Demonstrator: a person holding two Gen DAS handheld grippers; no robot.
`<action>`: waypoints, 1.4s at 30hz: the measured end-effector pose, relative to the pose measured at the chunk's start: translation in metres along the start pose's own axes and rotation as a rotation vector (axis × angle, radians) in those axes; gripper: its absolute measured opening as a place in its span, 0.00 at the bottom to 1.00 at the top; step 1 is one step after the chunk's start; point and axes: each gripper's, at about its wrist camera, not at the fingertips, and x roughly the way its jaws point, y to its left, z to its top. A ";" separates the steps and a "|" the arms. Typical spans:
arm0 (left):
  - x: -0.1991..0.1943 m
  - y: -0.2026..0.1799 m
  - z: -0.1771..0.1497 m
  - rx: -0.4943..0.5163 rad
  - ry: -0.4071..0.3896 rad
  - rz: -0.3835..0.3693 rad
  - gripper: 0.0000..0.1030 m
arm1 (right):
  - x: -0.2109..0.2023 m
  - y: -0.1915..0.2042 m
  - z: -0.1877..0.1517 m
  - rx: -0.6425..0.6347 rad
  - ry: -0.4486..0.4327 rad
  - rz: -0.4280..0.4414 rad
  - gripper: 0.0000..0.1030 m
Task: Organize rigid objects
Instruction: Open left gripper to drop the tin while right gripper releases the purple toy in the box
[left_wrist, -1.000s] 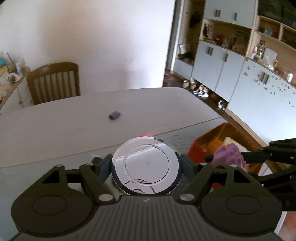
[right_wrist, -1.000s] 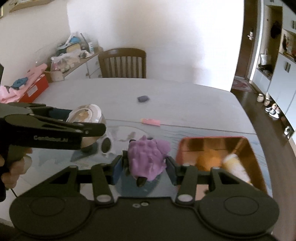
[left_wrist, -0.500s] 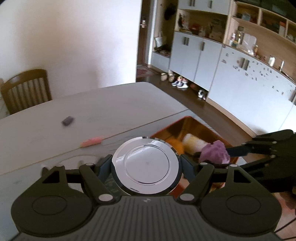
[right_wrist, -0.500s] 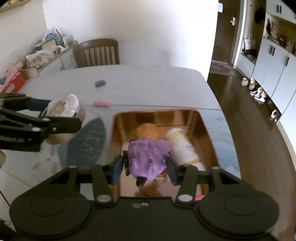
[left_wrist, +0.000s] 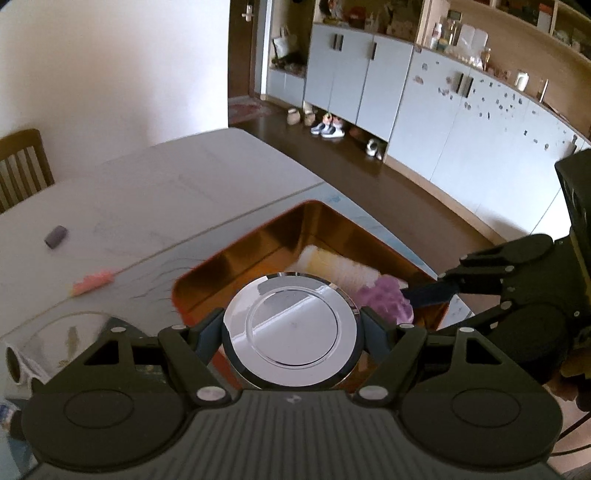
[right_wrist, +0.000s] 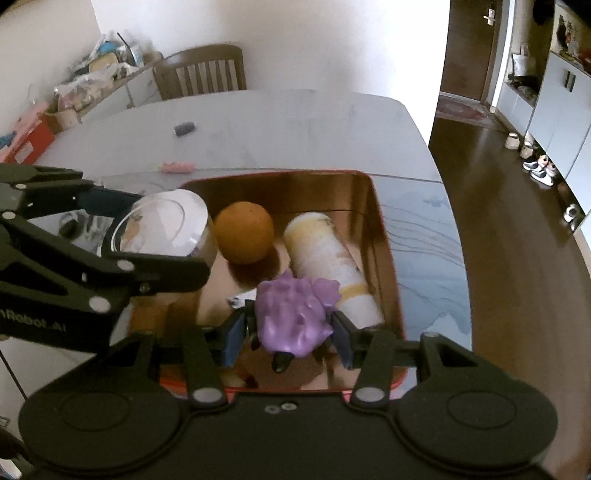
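My left gripper is shut on a round tin with a shiny silver lid, held above the near left part of the orange bin; the tin also shows in the right wrist view. My right gripper is shut on a purple spiky toy, held over the near side of the bin. The toy also shows in the left wrist view. Inside the bin lie an orange ball and a cream cylinder.
On the grey table lie a small dark purple block and a pink piece. A wooden chair stands at the far side. The table's right edge drops to a dark floor.
Both grippers have moved right over the bin with their loads. The tin and the purple toy now hang above its inside instead of beside it.
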 end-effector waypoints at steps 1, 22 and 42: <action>0.003 0.000 0.000 -0.005 0.006 0.000 0.75 | 0.000 -0.001 0.000 -0.009 -0.001 0.008 0.47; 0.058 0.002 0.001 -0.042 0.137 0.065 0.75 | 0.008 -0.004 -0.004 -0.141 0.043 0.082 0.47; 0.027 -0.001 0.012 -0.051 0.076 0.051 0.74 | -0.022 -0.009 0.006 -0.089 -0.026 0.094 0.66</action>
